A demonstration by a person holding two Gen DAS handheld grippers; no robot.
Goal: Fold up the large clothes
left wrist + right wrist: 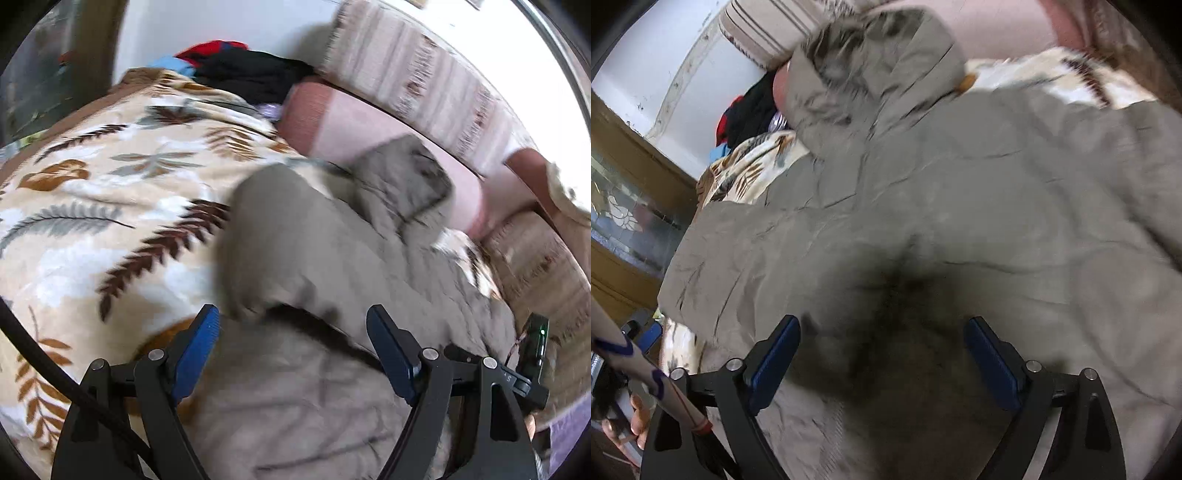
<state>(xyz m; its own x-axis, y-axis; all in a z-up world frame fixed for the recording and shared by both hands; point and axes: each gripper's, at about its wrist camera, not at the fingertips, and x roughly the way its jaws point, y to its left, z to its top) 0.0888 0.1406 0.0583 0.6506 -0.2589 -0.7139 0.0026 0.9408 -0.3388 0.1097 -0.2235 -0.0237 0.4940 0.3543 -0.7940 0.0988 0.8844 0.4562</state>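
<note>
A large grey-beige padded jacket (942,206) with a fur-trimmed hood (864,62) lies spread on a leaf-patterned blanket (92,206). In the left wrist view the jacket (306,258) shows a sleeve folded over its body. My left gripper (293,325) is open and empty, just above the jacket's lower part. My right gripper (882,332) is open and empty, hovering close over the jacket's dark shadowed middle. Both views are blurred by motion.
A pile of black, red and blue clothes (236,62) lies at the far end of the bed. Pink pillow (369,129) and striped headboard cushion (424,81) run along the right. A wooden door frame with patterned glass (624,206) stands left.
</note>
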